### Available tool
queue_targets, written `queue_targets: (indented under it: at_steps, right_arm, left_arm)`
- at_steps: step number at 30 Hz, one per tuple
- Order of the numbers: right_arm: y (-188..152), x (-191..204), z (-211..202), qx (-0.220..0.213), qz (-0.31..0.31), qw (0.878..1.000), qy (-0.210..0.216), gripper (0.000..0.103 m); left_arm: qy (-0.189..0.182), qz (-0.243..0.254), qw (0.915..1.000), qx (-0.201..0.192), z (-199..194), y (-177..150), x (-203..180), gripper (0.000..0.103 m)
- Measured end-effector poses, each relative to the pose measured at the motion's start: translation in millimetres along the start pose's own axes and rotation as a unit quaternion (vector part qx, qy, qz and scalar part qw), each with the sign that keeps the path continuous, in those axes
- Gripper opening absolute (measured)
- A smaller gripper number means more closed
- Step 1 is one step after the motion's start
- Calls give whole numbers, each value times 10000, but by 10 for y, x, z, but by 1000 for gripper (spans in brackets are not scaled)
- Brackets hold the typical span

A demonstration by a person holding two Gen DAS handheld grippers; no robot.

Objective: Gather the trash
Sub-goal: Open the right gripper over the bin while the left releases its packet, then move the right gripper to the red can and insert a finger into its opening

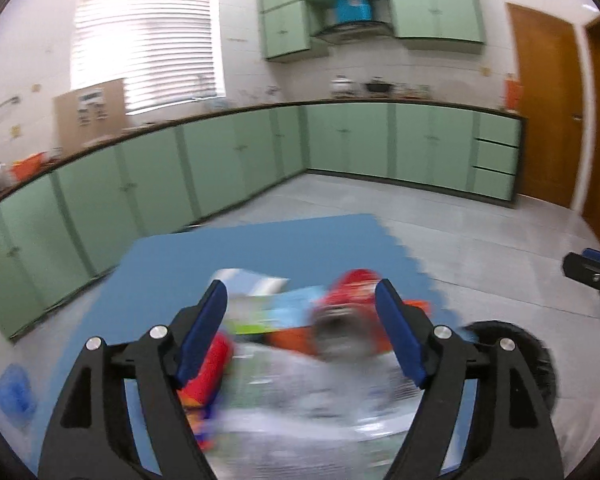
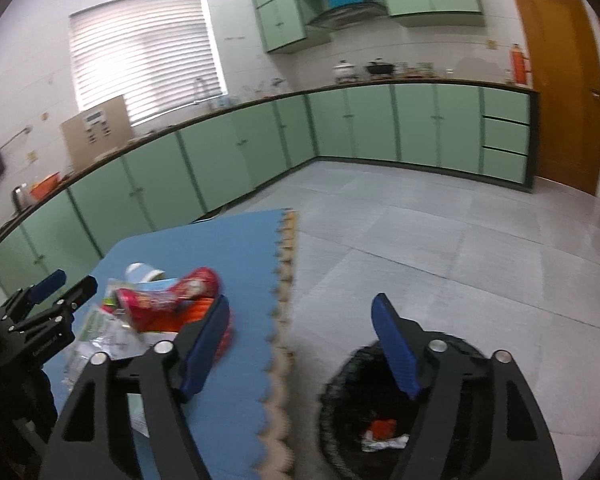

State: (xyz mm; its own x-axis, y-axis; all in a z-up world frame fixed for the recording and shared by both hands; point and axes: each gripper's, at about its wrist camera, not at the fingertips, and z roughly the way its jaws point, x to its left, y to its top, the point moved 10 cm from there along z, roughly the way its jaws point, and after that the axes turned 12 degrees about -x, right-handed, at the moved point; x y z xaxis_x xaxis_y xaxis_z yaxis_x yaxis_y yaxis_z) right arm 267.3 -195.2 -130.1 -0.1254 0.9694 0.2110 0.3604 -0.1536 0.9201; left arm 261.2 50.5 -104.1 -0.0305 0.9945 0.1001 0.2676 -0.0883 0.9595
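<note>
A pile of trash lies on a blue foam mat (image 1: pixel 260 248): a red snack bag (image 2: pixel 168 300), orange and silver wrappers (image 1: pixel 300 380), a white cup (image 2: pixel 144 272). My left gripper (image 1: pixel 300 336) is open just above the pile, blurred by motion; it also shows in the right wrist view (image 2: pixel 62 292). My right gripper (image 2: pixel 300 344) is open and empty, between the mat (image 2: pixel 228 248) and a black bin (image 2: pixel 352 412). The bin holds an orange scrap and a white wrapper (image 2: pixel 384 436). The bin's rim shows in the left wrist view (image 1: pixel 540 360).
Green cabinets (image 2: pixel 220 152) run along the left and back walls. A brown door (image 2: pixel 560 80) is at the right. Grey floor tiles (image 2: pixel 440 240) stretch beyond the mat. A blue crumpled item (image 1: pixel 14 392) lies at the mat's left.
</note>
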Motion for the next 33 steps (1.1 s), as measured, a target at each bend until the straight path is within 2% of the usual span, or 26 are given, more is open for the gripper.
queue_targets:
  at_steps: [4, 8, 15, 21, 25, 31, 33]
  right_arm:
    - [-17, 493, 224, 91, 31, 9997, 240, 81]
    - [-25, 894, 430, 88, -142, 9996, 244, 86]
    - [-231, 1350, 716, 297, -249, 9990, 213, 91]
    - [-374, 1448, 876, 487, -311, 9983, 26, 91]
    - [-376, 1476, 790, 400, -425, 9983, -16, 91]
    - [-433, 1636, 568, 329, -581, 9975, 243, 69]
    - [-476, 1667, 565, 414, -451, 9974, 369, 54]
  left_arm:
    - [480, -87, 9988, 62, 20, -3, 492, 75]
    - [701, -209, 9973, 107, 30, -23, 801, 75]
    - [745, -252, 9966, 243, 103, -165, 1071, 75]
    - [693, -326, 9967, 276, 106, -280, 1217, 75]
    - [651, -364, 9968, 281, 111, -318, 1249, 75]
    - [635, -406, 9968, 274, 92, -360, 1269, 76]
    - [648, -445, 9965, 289, 86, -382, 1284, 76]
